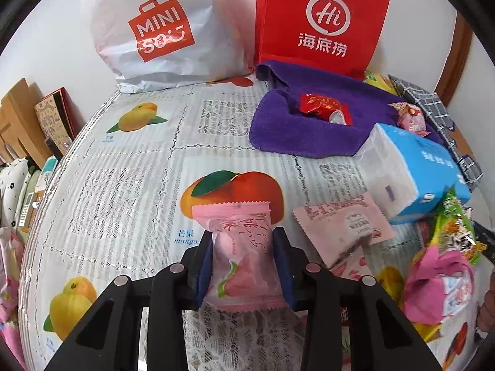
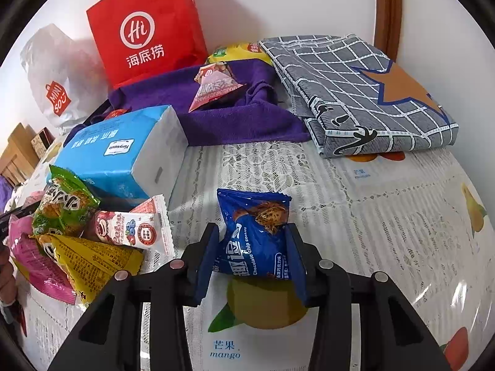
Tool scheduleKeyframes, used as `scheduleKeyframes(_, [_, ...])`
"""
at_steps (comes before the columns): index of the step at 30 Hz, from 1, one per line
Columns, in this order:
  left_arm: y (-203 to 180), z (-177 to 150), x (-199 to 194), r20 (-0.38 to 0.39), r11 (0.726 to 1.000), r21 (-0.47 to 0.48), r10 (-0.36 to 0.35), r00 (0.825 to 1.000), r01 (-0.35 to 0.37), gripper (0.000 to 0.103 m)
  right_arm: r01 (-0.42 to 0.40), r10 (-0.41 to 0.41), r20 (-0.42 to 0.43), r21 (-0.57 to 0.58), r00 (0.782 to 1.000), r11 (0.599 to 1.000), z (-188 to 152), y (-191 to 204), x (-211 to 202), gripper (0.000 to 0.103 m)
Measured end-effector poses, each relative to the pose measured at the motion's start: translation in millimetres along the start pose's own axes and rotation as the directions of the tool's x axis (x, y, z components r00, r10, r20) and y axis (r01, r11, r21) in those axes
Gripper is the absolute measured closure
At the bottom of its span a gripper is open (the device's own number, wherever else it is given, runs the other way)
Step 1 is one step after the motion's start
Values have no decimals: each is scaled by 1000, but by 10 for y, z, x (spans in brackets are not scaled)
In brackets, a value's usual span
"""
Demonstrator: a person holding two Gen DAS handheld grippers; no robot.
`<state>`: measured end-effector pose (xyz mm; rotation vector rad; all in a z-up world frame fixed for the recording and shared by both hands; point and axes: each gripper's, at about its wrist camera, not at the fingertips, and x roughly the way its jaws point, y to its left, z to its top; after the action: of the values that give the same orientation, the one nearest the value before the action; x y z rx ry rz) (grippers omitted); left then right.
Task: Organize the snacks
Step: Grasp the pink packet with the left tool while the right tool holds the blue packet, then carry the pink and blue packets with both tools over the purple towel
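My left gripper (image 1: 243, 238) is shut on a pink snack packet (image 1: 239, 247), which stands upright between the blue pads above the fruit-print tablecloth (image 1: 139, 170). My right gripper (image 2: 252, 235) is shut on a blue chocolate chip cookie packet (image 2: 255, 235), held just over the tablecloth (image 2: 386, 216). A purple towel (image 1: 309, 126) lies at the back with a red candy packet (image 1: 324, 109) on it; in the right wrist view the purple towel (image 2: 222, 120) carries a pink triangular packet (image 2: 213, 88). A heap of loose snacks (image 2: 77, 235) lies left of the right gripper.
A white Miniso bag (image 1: 161, 31) and a red paper bag (image 1: 321, 21) stand against the wall. A blue tissue pack (image 2: 123, 151) sits beside the towel. A folded grey checked cloth (image 2: 365, 92) lies at the back right. A flat pink sachet (image 1: 343, 225) lies right of the left gripper.
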<state>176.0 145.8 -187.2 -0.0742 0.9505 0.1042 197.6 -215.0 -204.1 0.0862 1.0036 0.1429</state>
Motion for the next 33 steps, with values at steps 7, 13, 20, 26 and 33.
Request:
scheduleKeyframes(7, [-99, 40, -262, 22, 999, 27, -18, 1000, 18, 69, -20, 20, 29, 14, 999, 1000, 23, 19, -212, 60])
scheduleKeyframes(13, [-198, 112, -463, 26, 997, 17, -73, 997, 73, 69, -16, 18, 79, -20, 997, 1000, 188, 146, -514, 60])
scheduleKeyframes(20, [-317, 328, -746, 70, 989, 11, -147, 987, 146, 69, -42, 45, 81, -37, 996, 998, 459, 338, -632, 60])
scheduleKeyframes(26, [-394, 641, -906, 106, 982, 5, -188, 976, 189, 69, -32, 41, 110, -82, 993, 996, 830, 551, -747, 60])
scheduleKeyframes(33, [-476, 960, -984, 132, 988, 26, -157, 979, 155, 69, -62, 75, 145, -92, 987, 994, 1231, 693, -766, 60])
